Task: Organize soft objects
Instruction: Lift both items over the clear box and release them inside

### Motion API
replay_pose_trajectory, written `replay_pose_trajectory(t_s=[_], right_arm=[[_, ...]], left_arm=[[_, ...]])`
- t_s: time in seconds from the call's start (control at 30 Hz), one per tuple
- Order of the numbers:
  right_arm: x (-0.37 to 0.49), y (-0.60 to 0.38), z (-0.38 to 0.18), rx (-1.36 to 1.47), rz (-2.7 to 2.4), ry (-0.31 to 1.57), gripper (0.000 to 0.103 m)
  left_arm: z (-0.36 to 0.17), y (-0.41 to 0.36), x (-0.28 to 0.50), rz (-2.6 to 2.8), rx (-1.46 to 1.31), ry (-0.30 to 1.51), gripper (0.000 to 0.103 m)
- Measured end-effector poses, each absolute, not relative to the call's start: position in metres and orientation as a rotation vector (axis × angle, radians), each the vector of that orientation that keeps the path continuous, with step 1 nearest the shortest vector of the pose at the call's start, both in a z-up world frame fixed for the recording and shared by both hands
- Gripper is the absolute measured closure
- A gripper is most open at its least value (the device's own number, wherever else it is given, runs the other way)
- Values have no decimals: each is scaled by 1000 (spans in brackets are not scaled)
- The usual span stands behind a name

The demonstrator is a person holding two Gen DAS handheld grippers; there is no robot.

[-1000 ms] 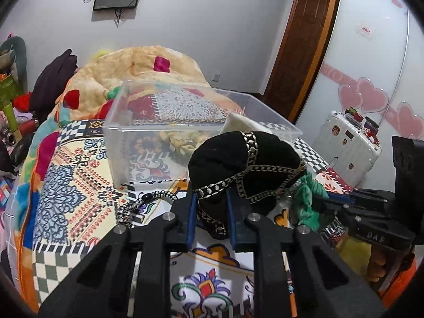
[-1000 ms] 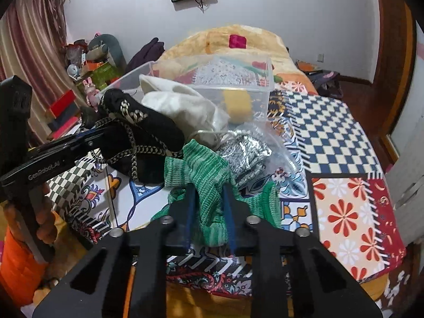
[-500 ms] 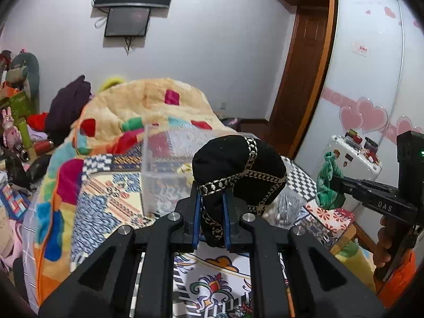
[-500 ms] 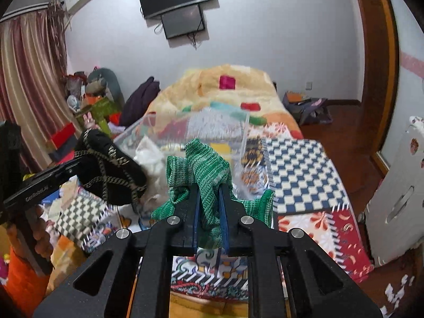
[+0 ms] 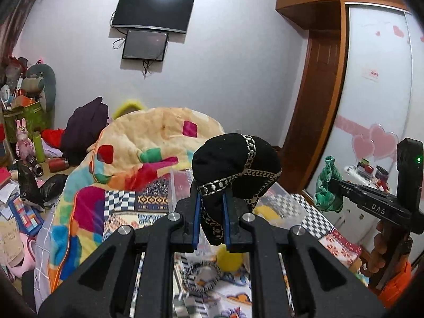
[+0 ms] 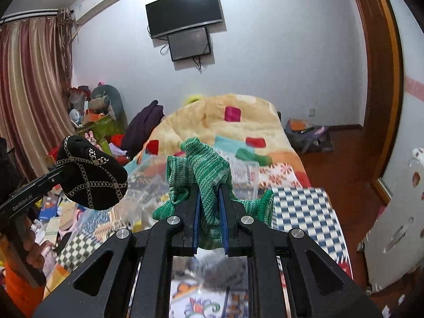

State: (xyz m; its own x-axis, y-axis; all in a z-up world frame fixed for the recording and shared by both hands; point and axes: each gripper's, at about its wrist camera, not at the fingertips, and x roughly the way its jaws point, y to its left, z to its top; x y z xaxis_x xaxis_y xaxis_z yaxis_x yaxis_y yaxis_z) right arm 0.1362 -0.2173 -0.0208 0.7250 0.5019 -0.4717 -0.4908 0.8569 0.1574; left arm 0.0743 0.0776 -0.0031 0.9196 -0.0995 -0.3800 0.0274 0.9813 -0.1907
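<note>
My left gripper (image 5: 210, 218) is shut on a black cap with gold trim (image 5: 233, 164) and holds it high above the bed. The cap also shows at the left of the right wrist view (image 6: 90, 175). My right gripper (image 6: 209, 217) is shut on a green knitted cloth (image 6: 206, 169), also lifted; the cloth shows at the right of the left wrist view (image 5: 327, 185). The clear plastic bin (image 5: 180, 185) sits on the bed below and behind the cap, mostly hidden and blurred.
A patterned quilt (image 5: 127, 204) covers the bed, with a yellow patchwork blanket (image 5: 159, 132) heaped at its far end. Clutter lines the left wall (image 5: 23, 132). A white suitcase (image 6: 397, 225) and a wooden door (image 5: 312, 122) stand to the right. A yellow soft item (image 5: 229, 259) lies under the left gripper.
Both grippers have risen well above the bed with the cap and the green cloth still held. The bin has dropped low in both views.
</note>
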Motion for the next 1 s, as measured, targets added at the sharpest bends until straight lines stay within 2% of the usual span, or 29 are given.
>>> replay_pose_trajectory(t_s=[0.27, 0.67, 1.0], right_arm=[[168, -186, -25, 2, 549, 545, 91], [199, -142, -65, -121, 548, 693, 91], [207, -134, -89, -169, 577, 809, 91]], left_arm=[[-15, 80, 112, -23, -164, 431, 90], [-57, 76, 153, -23, -133, 576, 90], [-70, 64, 165, -45, -98, 657, 90]])
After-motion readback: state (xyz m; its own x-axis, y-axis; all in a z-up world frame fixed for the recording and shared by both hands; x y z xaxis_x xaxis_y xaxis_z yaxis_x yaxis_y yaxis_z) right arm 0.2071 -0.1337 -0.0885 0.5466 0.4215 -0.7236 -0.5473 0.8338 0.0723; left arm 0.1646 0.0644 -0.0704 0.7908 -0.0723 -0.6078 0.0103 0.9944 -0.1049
